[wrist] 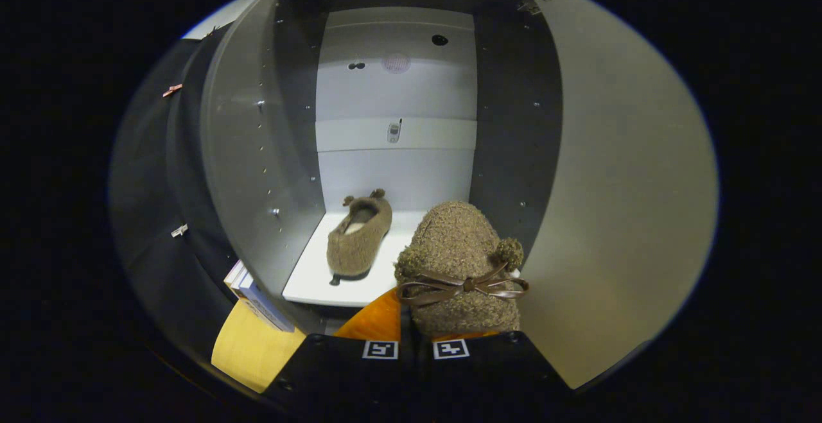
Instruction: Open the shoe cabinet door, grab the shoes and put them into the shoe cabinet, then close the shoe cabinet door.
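Inside the open grey shoe cabinet, one fuzzy brown slipper is lying on the white shelf while my gripper is clenching the soft, light bow-trimmed brown slipper at its heel.

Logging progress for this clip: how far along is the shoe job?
Done: cabinet door is open and one slipper sits on the cabinet floor. In hand: the hand-held gripper appears shut on the second slipper, just outside the opening. Left: set it inside, close the door.
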`<act>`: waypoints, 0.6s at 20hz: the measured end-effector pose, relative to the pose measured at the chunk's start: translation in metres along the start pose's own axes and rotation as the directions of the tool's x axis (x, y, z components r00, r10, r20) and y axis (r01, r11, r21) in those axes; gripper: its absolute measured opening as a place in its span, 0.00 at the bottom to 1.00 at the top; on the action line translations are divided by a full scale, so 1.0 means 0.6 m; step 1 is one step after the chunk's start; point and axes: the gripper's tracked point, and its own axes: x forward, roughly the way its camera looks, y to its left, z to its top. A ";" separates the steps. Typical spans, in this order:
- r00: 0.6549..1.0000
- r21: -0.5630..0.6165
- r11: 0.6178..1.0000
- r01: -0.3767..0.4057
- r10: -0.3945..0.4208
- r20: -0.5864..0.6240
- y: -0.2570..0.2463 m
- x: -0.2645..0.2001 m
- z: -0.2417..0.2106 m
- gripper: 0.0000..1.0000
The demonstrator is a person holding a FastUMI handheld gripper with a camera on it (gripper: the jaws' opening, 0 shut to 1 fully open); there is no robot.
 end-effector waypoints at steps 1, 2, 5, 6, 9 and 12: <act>1.000 -0.003 1.000 -0.001 0.001 -0.013 -0.001 0.019 0.011 0.05; 1.000 0.000 1.000 0.002 -0.002 -0.031 -0.002 0.039 0.022 0.05; 0.997 0.013 1.000 0.024 -0.023 -0.071 -0.006 0.097 0.042 0.05; 0.996 0.025 0.999 0.022 -0.020 -0.083 -0.008 0.112 0.050 0.05; 0.993 0.033 0.999 0.027 -0.023 -0.115 -0.015 0.172 0.074 0.05; 0.991 0.020 0.999 0.029 -0.026 -0.133 -0.010 0.237 0.091 0.05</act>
